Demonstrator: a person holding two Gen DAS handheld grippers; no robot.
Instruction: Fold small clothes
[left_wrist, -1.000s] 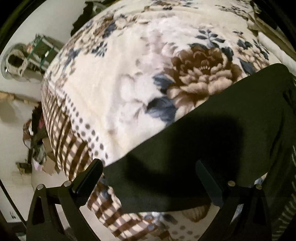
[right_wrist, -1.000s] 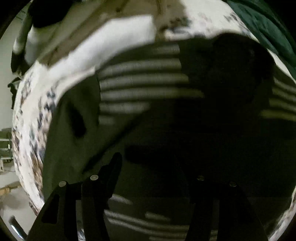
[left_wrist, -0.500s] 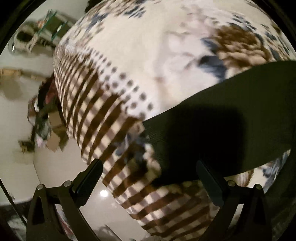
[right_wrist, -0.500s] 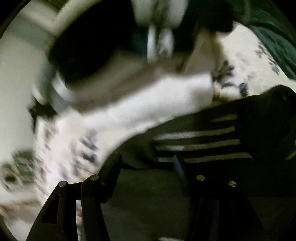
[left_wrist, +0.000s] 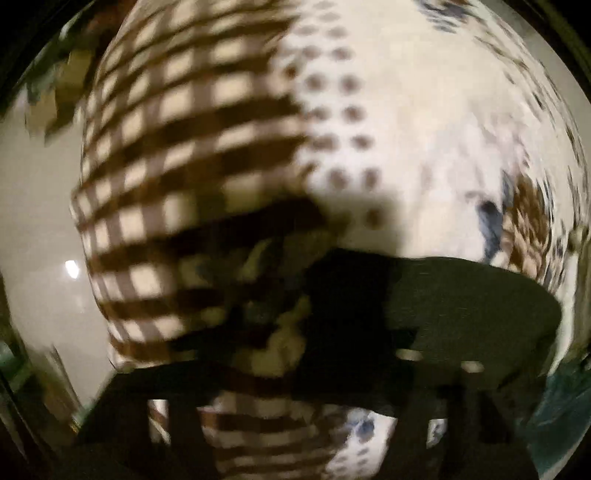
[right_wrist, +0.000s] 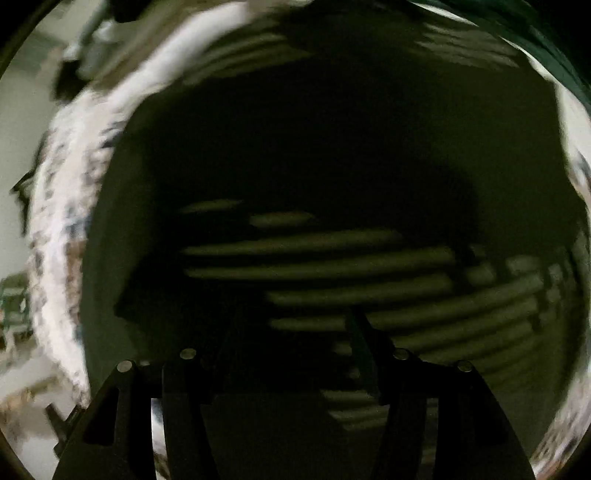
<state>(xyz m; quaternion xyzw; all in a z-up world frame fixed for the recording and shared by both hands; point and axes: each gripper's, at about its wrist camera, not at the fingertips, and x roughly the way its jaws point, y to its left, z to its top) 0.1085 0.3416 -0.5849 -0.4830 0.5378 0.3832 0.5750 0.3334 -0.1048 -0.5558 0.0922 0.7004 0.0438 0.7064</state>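
Note:
A dark green garment with pale stripes lies on a floral blanket on a bed. In the left wrist view only its plain dark corner (left_wrist: 461, 306) shows, low and right, over the blanket's checked border. My left gripper (left_wrist: 295, 369) hangs just above that corner; the frame is blurred and its jaws look wide apart. In the right wrist view the garment (right_wrist: 332, 166) fills nearly the whole frame, its stripes (right_wrist: 369, 273) in the lower middle. My right gripper (right_wrist: 295, 332) is open close above the striped part, holding nothing.
The floral blanket (left_wrist: 424, 129) has a brown checked border (left_wrist: 184, 147) draping over the bed's edge, with pale floor (left_wrist: 37, 229) beyond at left. A teal cloth (right_wrist: 546, 37) lies at the upper right. The blanket's white rim (right_wrist: 62, 240) runs down the left.
The left gripper has swung further toward the bed's checked edge, with the garment corner now lower in its view. The right gripper has swung back down over the striped garment. Both views are motion-blurred.

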